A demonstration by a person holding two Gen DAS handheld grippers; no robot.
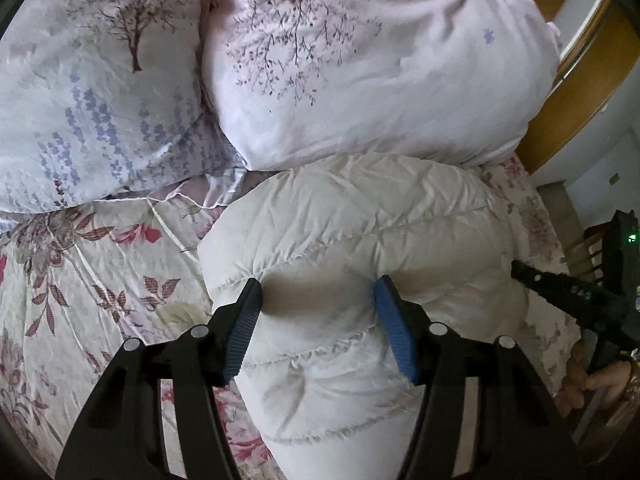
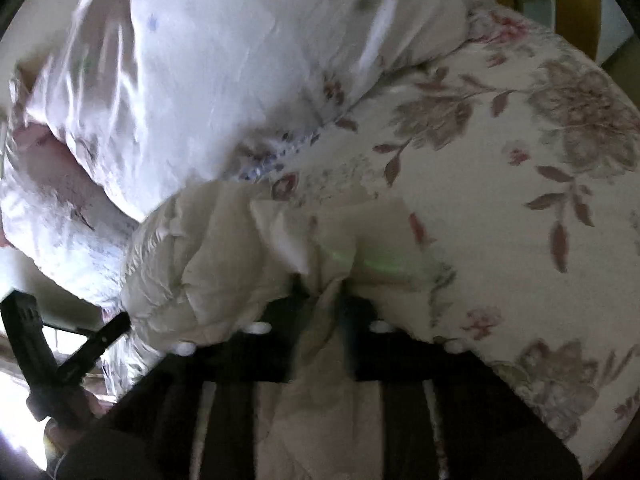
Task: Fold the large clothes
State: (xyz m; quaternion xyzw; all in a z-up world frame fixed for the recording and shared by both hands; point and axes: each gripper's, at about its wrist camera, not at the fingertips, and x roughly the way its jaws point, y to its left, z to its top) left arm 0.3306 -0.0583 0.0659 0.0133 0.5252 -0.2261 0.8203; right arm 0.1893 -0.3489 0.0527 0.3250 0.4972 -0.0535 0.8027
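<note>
White padded jacket bulging between spread left tongs

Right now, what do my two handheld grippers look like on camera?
The left gripper has a black plastic frame with cut-out slots, round silver pivot pins, and ribbed blue fingers. The right gripper, blurred in its own view, is also black with pale round pins; the left view shows its body with a small green light. A bare hand grips its handle.
</note>
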